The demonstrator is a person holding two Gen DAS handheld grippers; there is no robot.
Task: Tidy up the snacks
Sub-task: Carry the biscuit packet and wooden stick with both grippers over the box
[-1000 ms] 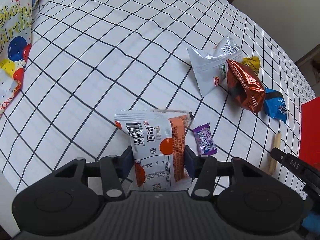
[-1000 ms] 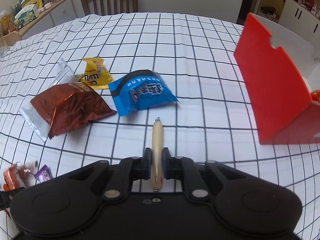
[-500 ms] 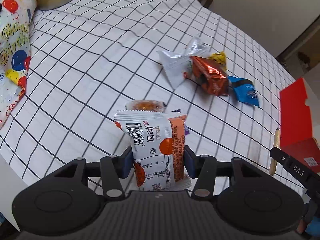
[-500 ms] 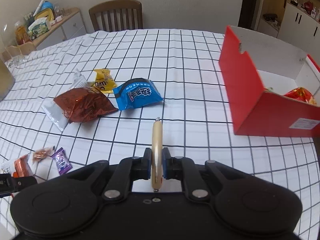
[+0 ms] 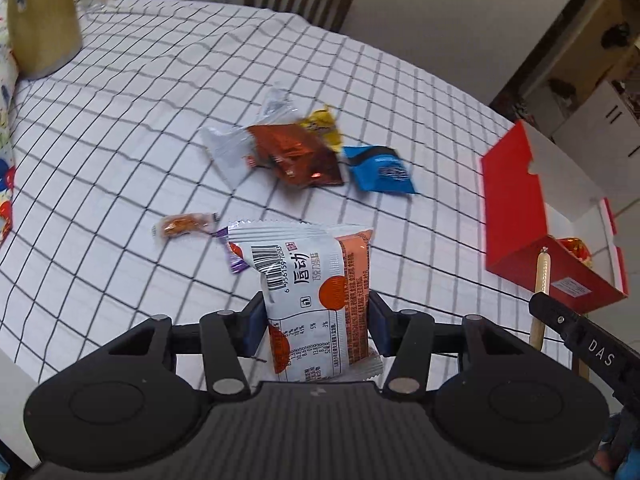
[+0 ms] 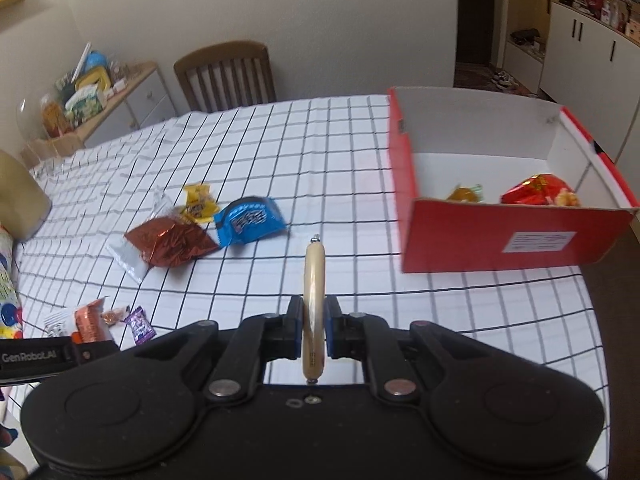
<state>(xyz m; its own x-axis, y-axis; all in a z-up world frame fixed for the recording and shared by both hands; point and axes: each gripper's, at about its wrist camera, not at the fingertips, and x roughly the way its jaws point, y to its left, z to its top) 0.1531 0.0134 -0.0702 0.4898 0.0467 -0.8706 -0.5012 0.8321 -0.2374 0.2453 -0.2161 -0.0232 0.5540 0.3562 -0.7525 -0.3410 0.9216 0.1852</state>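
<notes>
My left gripper point(image 5: 314, 322) is shut on a white and orange snack packet point(image 5: 308, 276), held upright above the checked tablecloth. My right gripper point(image 6: 313, 330) is shut on a beige sausage stick point(image 6: 314, 280), which also shows at the right of the left wrist view point(image 5: 542, 276). The red box point(image 6: 492, 236) with a white inside stands at the right and holds a red packet point(image 6: 538, 192) and a small orange sweet point(image 6: 464, 193). On the cloth lie a brown foil packet point(image 6: 172, 242), a blue packet point(image 6: 248, 220), a yellow packet point(image 6: 198, 202) and a clear white packet point(image 5: 228, 148).
A small orange sweet point(image 5: 182, 226) and a purple sweet point(image 6: 139, 324) lie near the table's left front. A tan jug point(image 5: 40, 20) stands at the far left, a wooden chair point(image 6: 226, 76) behind the table. A balloon-print bag point(image 6: 8, 304) lies at the left edge.
Both grippers have risen and pulled back with their loads. The red box has come further into both views and its inside now shows. The small orange sweet behind the packet is uncovered.
</notes>
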